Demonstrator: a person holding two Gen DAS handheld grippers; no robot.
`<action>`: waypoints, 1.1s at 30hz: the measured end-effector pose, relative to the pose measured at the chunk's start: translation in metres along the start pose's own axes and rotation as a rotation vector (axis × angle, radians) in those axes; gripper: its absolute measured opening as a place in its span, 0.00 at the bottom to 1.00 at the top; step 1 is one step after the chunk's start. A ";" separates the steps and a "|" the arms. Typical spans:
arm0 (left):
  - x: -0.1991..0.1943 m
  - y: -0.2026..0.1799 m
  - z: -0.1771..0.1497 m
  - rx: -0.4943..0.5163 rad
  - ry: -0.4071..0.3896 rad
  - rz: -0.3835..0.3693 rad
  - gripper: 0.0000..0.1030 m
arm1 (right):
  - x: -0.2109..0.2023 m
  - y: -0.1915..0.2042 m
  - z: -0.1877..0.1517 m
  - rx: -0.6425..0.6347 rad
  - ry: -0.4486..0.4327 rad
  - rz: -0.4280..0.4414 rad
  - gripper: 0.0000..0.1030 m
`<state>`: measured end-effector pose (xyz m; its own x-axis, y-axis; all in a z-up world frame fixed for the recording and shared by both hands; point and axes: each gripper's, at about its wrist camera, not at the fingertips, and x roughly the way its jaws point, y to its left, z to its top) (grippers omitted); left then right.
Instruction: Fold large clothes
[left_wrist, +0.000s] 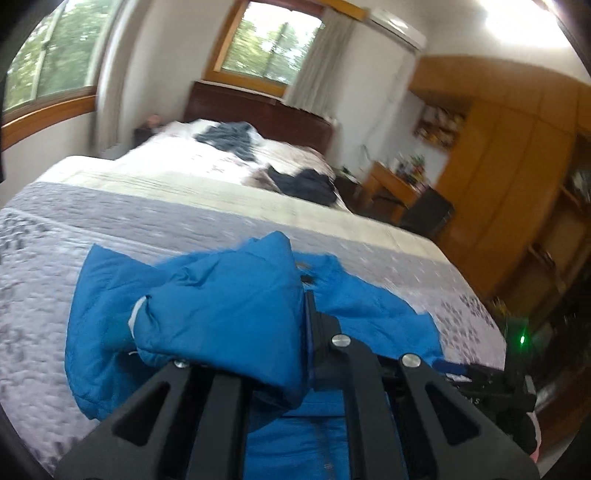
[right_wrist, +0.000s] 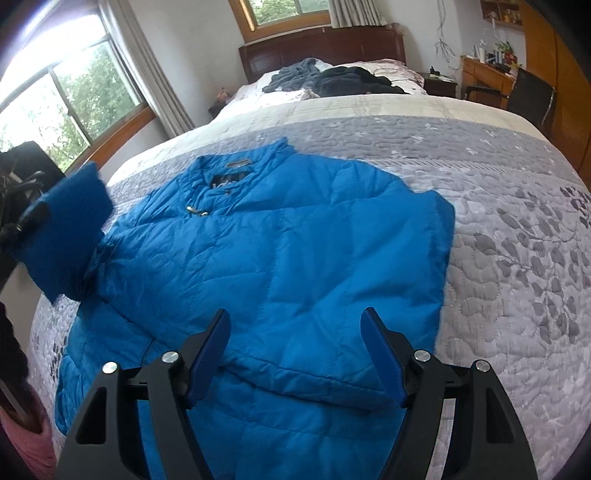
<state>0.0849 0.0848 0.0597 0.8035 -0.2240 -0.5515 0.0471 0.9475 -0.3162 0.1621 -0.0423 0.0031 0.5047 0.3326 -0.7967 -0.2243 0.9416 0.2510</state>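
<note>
At the bottom of the right wrist view the right gripper (right_wrist: 295, 354) hangs with its blue-padded fingers (right_wrist: 207, 358) spread wide and nothing between them, just above the lower hem of the blue puffer jacket (right_wrist: 280, 236), which lies flat across the grey patterned bedspread (right_wrist: 517, 236) in mid-frame. At the left edge the left gripper (left_wrist: 295, 332) is clamped on the jacket's sleeve (right_wrist: 62, 229), lifted off the bed; in its own view the fabric bunches over the fingers. Dark clothes (right_wrist: 332, 79) lie heaped by the wooden headboard (right_wrist: 321, 44) at the top
</note>
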 end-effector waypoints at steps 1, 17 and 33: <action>0.009 -0.002 -0.004 0.003 0.014 -0.007 0.05 | 0.000 -0.002 0.000 0.006 0.001 0.000 0.71; 0.082 0.003 -0.064 0.031 0.301 -0.053 0.37 | 0.010 -0.006 -0.002 0.009 0.026 -0.019 0.72; 0.018 0.129 -0.044 -0.027 0.173 0.147 0.54 | 0.036 0.104 0.040 -0.016 0.173 0.279 0.78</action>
<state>0.0795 0.1934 -0.0248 0.6868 -0.1215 -0.7166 -0.0811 0.9669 -0.2418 0.1905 0.0694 0.0225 0.2728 0.5629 -0.7802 -0.3474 0.8139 0.4657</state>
